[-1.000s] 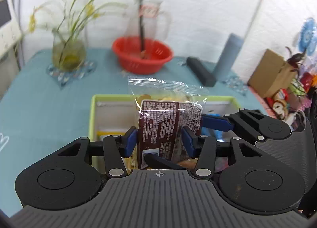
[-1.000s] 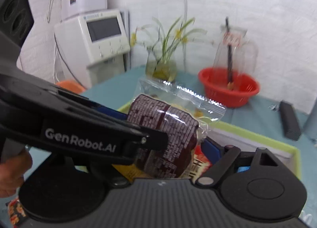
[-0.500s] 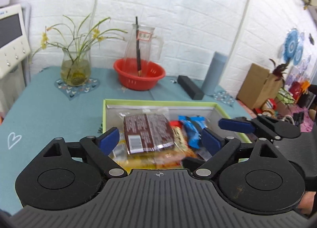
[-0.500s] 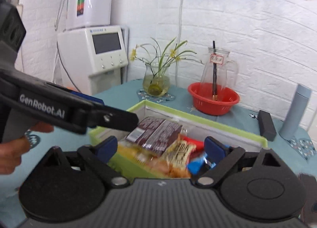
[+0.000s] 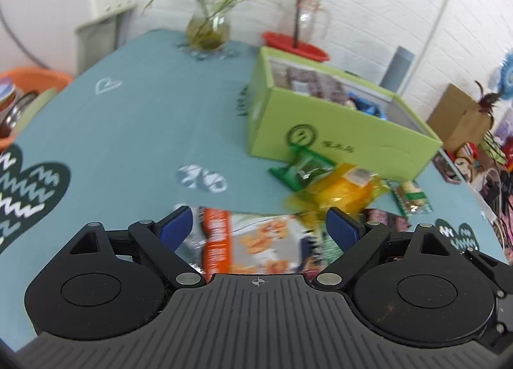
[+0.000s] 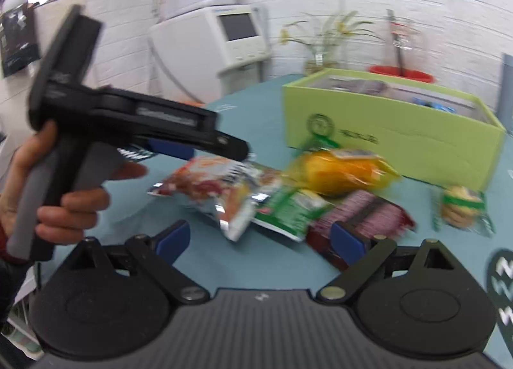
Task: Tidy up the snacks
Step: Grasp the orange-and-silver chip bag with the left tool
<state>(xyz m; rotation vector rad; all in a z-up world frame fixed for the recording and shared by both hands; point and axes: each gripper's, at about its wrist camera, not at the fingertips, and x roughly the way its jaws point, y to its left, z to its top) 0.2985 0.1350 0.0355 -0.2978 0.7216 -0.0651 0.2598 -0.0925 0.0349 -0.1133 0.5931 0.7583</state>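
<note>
A lime-green box [image 5: 340, 131] [image 6: 397, 131] holds several snack packs, a brown one on top. Loose snacks lie in front of it: an orange-and-silver chip bag [image 5: 253, 244] [image 6: 214, 192], a yellow pack [image 5: 340, 189] [image 6: 343, 170], a green pack [image 5: 301, 168] [image 6: 288, 208], a maroon pack [image 6: 365, 212] and a small green-banded biscuit pack [image 5: 412, 197] [image 6: 461, 204]. My left gripper [image 5: 259, 228] is open and empty, hovering over the chip bag; it also shows in the right wrist view [image 6: 198, 147]. My right gripper [image 6: 261, 237] is open and empty, in front of the green and maroon packs.
A teal tablecloth [image 5: 144, 131] covers the table. A glass vase with flowers [image 5: 208, 29], a red bowl [image 5: 295, 46] with a glass jug, and a grey cylinder [image 5: 397, 71] stand behind the box. A white machine [image 6: 231, 35] stands off the table's far left corner.
The left gripper let go of the brown pack, which now lies in the box. Both grippers pulled back from over the box and dropped toward the loose snacks in front of it.
</note>
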